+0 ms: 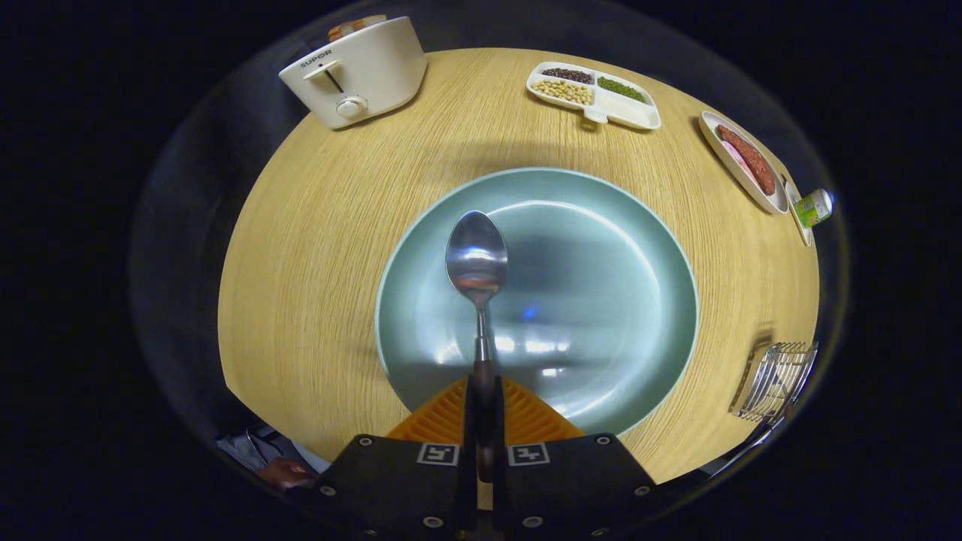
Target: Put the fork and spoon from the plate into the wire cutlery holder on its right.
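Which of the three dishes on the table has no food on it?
The big round blue-green plate just ahead of the fingers. The divided tray holds beans, the oval dish holds meat. The gripper is shut on the spoon.

Shiny metal spoon with a dark handle sits pinched in the hand-held gripper, bowl up over the teal plate. Wire cutlery holder stands off right.

Round light-wood table in a dark booth, lit overhead.
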`<action>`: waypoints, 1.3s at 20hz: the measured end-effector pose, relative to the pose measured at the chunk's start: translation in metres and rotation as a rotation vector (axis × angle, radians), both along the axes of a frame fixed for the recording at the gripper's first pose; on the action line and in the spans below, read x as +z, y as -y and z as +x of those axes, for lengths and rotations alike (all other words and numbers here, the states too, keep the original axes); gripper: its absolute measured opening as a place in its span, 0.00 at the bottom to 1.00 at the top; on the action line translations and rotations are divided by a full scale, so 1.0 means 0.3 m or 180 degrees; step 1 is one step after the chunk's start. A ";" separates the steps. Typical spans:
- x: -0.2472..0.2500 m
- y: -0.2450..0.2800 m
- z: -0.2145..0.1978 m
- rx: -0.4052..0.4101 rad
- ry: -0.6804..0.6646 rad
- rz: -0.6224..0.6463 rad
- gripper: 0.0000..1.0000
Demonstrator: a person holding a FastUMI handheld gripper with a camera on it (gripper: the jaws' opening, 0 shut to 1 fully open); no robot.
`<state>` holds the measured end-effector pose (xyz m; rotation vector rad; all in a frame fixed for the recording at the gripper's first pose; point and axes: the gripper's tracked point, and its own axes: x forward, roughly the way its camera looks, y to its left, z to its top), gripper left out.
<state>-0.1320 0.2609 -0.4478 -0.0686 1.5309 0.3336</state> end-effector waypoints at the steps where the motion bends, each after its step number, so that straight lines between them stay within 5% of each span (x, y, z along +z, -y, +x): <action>1: 0.002 -0.002 0.007 -0.0006 0.0019 0.0037 0.07; 13: 0.164 0.088 0.125 -0.0440 0.0415 0.0674 0.05; 26: 0.338 0.642 0.044 -0.0791 0.0702 0.0352 0.05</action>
